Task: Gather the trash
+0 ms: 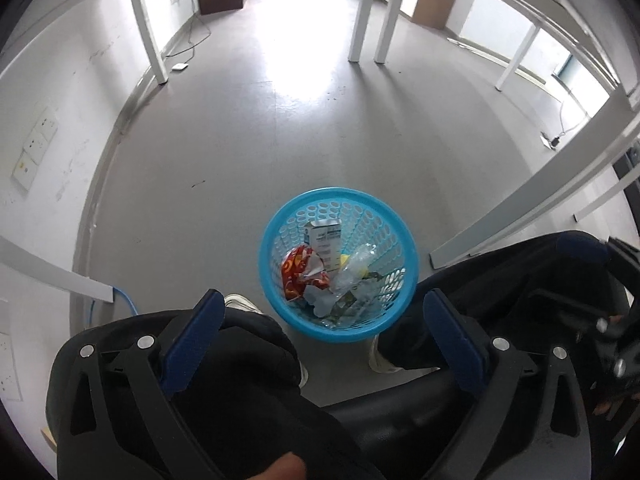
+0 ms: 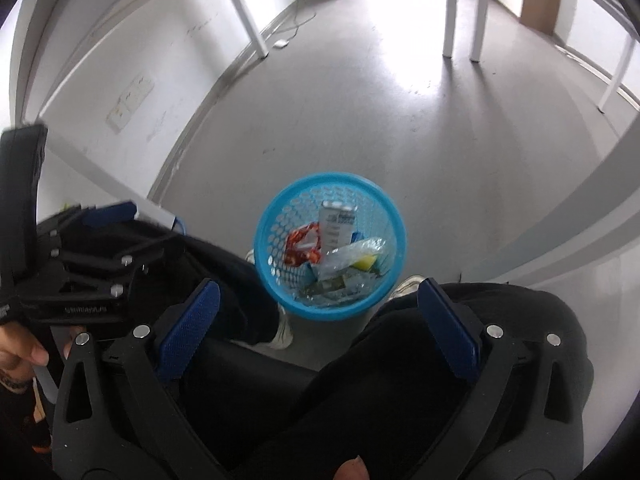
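Since the blue basket sat low and centre in both wrist views, on the grey floor between my two shoes, I logged it first. Contents: a white carton propped against the upper wall, a red-orange wrapper at its left, crumpled clear plastic with something yellow beneath it. All trash visible lay inside the rim; none seen on the floor around it.

Left gripper: jaws spread wide, nothing between the blue pads, held above my knees. Right gripper: likewise wide and empty. In the right view the left tool showed at the left edge, blurred.

Risks judged: the basket is light and perforated, and stood just beside my shoes, so a foot shift could tip it and spill the carton. Any further drop from above the rim could bounce off the piled plastic and land outside. White table legs in the upper frame were well apart, no hazard.
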The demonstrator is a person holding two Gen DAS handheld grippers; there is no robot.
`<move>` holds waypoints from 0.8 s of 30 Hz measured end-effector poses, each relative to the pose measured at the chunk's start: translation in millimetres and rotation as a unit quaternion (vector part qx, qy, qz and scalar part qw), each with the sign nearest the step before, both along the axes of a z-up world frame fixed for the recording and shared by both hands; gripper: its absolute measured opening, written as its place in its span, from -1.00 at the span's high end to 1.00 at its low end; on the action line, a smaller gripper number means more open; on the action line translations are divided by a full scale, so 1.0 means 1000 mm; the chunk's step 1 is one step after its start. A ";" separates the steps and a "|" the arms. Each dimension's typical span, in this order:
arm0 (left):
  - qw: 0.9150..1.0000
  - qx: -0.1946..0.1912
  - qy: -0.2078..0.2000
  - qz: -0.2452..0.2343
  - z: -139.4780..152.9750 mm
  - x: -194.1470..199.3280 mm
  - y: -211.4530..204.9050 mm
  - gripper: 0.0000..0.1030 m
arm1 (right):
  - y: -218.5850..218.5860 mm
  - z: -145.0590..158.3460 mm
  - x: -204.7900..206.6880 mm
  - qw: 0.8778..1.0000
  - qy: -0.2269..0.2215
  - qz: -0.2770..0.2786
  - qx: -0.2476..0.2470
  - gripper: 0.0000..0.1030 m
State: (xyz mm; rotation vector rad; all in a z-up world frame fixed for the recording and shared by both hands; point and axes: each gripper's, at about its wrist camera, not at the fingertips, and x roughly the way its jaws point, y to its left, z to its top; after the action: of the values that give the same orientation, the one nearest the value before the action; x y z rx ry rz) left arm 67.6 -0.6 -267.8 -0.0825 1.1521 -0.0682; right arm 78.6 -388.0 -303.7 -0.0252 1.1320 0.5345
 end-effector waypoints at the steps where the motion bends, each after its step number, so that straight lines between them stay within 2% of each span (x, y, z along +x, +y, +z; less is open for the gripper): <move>1: 1.000 -0.004 0.000 0.004 0.000 0.000 0.002 -0.89 | 0.002 0.000 0.000 1.000 0.001 0.005 -0.001 -0.84; 7: 1.000 -0.025 0.002 0.018 -0.002 0.004 0.007 -0.89 | 0.005 -0.005 0.002 1.000 0.014 0.010 0.005 -0.84; 13: 1.000 -0.017 -0.002 0.000 -0.003 0.004 -0.004 -0.89 | 0.002 -0.005 0.003 1.000 0.022 -0.002 0.019 -0.84; 24: 1.000 -0.017 0.009 0.001 -0.005 0.008 -0.006 -0.89 | 0.003 -0.006 0.006 1.000 0.025 -0.002 0.015 -0.84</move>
State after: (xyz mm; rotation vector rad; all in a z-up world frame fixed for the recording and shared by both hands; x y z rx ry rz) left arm 75.8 -6.8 -272.5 -0.1147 1.1695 -0.0842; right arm 84.8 -385.0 -310.0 0.0169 1.1728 0.5504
